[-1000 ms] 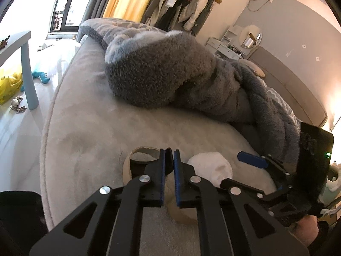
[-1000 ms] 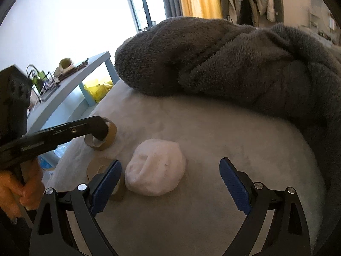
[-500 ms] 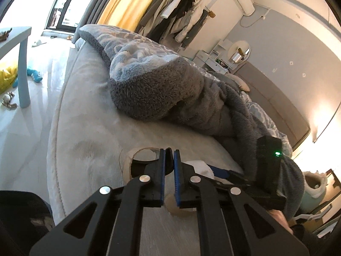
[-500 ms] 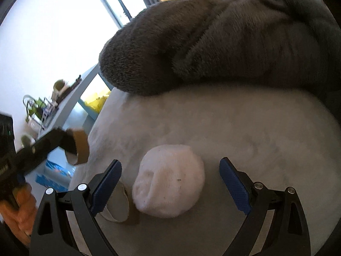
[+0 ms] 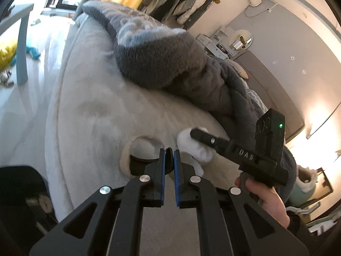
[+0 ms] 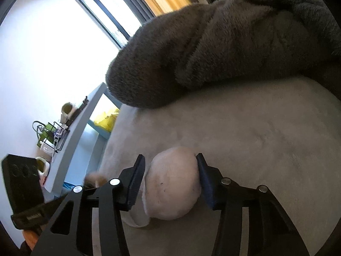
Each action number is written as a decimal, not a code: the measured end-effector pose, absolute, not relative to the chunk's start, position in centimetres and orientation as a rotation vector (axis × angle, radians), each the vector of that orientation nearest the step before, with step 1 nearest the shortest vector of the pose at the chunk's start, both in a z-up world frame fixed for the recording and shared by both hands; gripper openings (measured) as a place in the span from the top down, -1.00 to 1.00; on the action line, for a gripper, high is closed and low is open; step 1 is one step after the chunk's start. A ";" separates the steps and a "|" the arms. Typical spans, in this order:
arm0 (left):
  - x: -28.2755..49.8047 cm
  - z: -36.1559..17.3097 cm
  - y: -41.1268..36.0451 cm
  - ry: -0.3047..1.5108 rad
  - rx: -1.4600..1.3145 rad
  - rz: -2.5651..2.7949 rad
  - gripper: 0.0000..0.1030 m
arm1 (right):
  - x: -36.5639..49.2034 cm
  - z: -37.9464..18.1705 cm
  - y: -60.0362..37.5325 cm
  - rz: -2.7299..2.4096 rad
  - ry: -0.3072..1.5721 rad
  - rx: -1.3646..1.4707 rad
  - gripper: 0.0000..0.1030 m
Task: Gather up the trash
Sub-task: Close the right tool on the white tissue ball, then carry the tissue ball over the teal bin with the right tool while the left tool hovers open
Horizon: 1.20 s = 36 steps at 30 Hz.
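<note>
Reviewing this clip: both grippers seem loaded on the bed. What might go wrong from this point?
1. The left gripper pinches only the thin wall of the cardboard ring; the ring could twist or slip out in transit.
2. The right gripper squeezes the soft white wad at its sides; it may compress and slide free when lifted.
3. A second cardboard ring lies tucked under the wad and is easy to miss.

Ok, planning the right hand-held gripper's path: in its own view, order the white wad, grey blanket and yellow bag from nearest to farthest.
1. White wad: between the right hand-held gripper fingers.
2. Grey blanket: ahead on the bed.
3. Yellow bag: far left, under the table.
</note>
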State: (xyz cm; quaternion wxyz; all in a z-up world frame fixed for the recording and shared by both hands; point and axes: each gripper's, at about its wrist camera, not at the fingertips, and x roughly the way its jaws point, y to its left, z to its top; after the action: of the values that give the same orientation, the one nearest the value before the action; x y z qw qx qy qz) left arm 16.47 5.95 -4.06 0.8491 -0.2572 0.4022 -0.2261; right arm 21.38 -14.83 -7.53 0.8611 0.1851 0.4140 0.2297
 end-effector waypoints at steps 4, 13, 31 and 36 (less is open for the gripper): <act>15.6 -4.7 5.8 0.882 -0.594 -0.515 0.84 | 20.5 -6.9 -14.6 0.483 0.846 0.381 0.10; 13.2 -2.0 6.4 0.780 -0.579 -0.544 0.85 | 19.4 -7.5 -13.4 0.436 0.890 0.331 0.09; 10.3 -0.2 10.6 0.690 -0.582 -0.525 0.84 | 17.8 -6.5 -12.3 0.359 0.801 0.347 0.29; 9.8 -0.4 12.3 0.702 -0.565 -0.470 0.84 | 17.4 -4.7 -10.9 0.343 0.745 0.261 0.29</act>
State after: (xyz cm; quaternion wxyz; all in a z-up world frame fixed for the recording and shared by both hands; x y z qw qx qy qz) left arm 9.76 12.29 -0.40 0.8736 -0.2705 0.3362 -0.2251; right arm 17.37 -10.94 -4.73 0.9088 0.1264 0.3613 0.1662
